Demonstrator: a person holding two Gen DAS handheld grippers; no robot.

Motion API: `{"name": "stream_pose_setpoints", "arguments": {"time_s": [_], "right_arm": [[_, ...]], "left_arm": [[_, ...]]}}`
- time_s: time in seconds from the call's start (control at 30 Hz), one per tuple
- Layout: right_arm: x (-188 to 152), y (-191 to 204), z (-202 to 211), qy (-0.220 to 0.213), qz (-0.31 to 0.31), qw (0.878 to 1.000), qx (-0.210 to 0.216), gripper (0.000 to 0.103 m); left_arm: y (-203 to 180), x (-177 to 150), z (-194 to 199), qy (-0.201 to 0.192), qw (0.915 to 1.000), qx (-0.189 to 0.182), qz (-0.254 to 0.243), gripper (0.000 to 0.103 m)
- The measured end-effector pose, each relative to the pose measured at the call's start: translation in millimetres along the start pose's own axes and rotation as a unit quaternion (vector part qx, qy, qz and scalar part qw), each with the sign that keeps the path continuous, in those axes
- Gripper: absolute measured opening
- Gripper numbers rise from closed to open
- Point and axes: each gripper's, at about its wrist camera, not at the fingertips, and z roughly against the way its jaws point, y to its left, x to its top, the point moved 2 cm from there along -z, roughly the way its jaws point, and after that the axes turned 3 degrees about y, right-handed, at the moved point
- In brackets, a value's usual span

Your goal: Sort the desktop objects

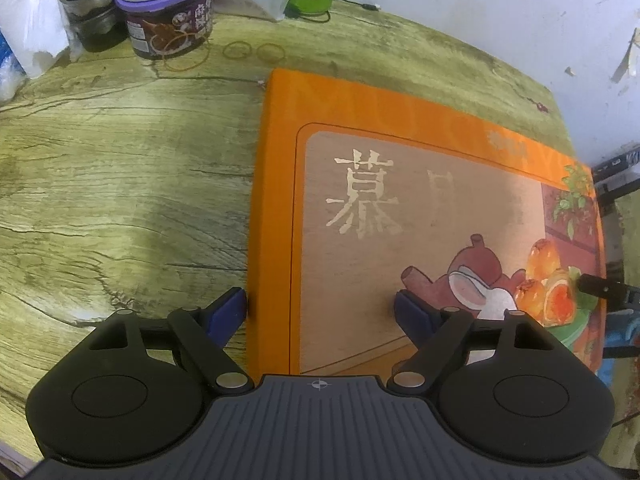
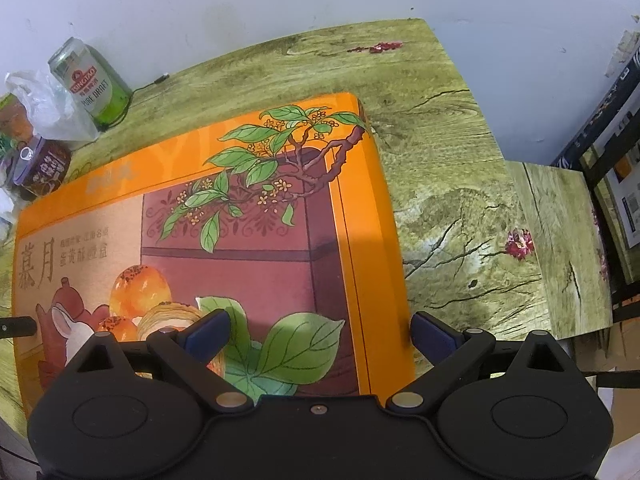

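Both hand-held grippers, left (image 1: 320, 306) and right (image 2: 320, 330), straddle opposite edges of orange box (image 1: 420, 200), jaws open, gripping nothing; uneven closing could skew it.

Both grippers (image 1: 320, 304) (image 2: 320, 332) downward, jaws apart

Black left gripper (image 1: 320, 308) and right gripper (image 2: 320, 330), blue-padded jaws, silver pivot screws.

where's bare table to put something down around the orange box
Bare table lies wide open beside the orange box, bordered at the back by the rubber bands. On the box's other side a bare strip runs to the table's edge. The back corner is crowded: purple-lidded can, green beer can, plastic bag.
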Motion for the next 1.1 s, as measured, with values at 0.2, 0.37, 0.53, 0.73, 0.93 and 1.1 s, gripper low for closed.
{"name": "stream_pose_setpoints", "arguments": {"time_s": [0.2,0.37,0.53,0.73,0.93,1.1], "right_arm": [[1,0,0,0.004,-0.001,1.000,0.000,0.098],[2,1,1,0.006,-0.003,1.000,-0.003,0.097],[2,3,1,0.008,-0.002,1.000,-0.007,0.097],[2,5,1,0.007,-0.003,1.000,-0.012,0.096],[1,5,10,-0.010,-0.006,1.000,-0.029,0.095],[-2,6,48,-0.085,-0.018,0.995,-0.040,0.096]], "left_arm": [[0,0,-1,0.001,1.0000,-0.002,-0.001,0.082],[0,1,-1,0.003,1.0000,-0.002,-0.003,0.082],[1,2,-2,0.006,1.0000,-0.004,-0.005,0.082],[2,3,-3,0.006,0.9999,-0.007,-0.011,0.083],[5,-1,0,-0.004,0.9994,-0.012,-0.032,0.083],[16,-13,18,-0.084,0.9943,-0.027,-0.059,0.090]]}}
